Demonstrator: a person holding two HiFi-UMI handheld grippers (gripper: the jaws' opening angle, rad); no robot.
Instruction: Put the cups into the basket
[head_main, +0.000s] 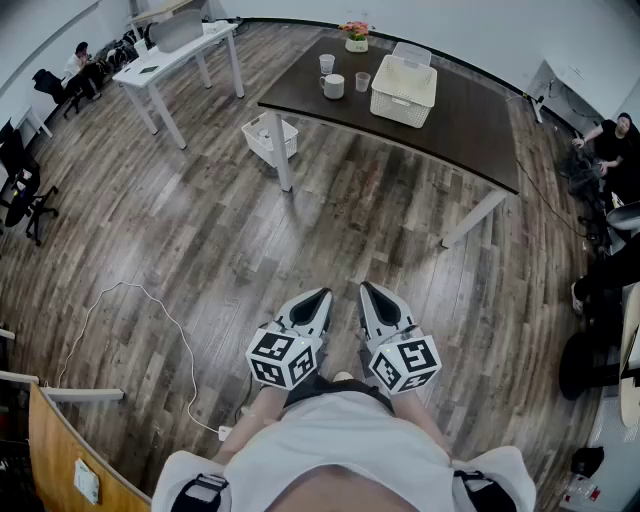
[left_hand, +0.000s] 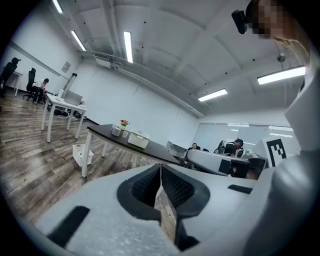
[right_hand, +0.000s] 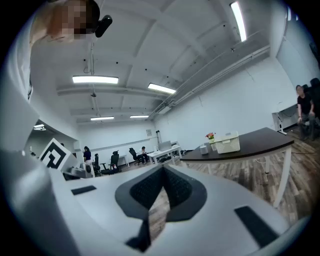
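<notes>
Far ahead on the dark table (head_main: 470, 120) stands a white basket (head_main: 403, 90). To its left are three cups: a white mug (head_main: 333, 86), a pale cup (head_main: 327, 63) and a small glass (head_main: 362, 81). My left gripper (head_main: 322, 294) and right gripper (head_main: 368, 288) are held side by side close to my body, over the wooden floor and well short of the table. Both are shut with nothing between the jaws. The left gripper view shows its jaws (left_hand: 160, 165) meeting, with the basket (left_hand: 138, 139) small in the distance. In the right gripper view the jaws (right_hand: 163, 167) also meet, and the basket (right_hand: 226, 142) sits on the table.
A flower pot (head_main: 356, 38) and a second white container (head_main: 411, 52) stand at the table's far edge. A white crate (head_main: 270, 138) sits on the floor by the table leg. A white desk (head_main: 175, 50) is at the upper left, a cable (head_main: 150, 300) lies on the floor, and people sit at both sides.
</notes>
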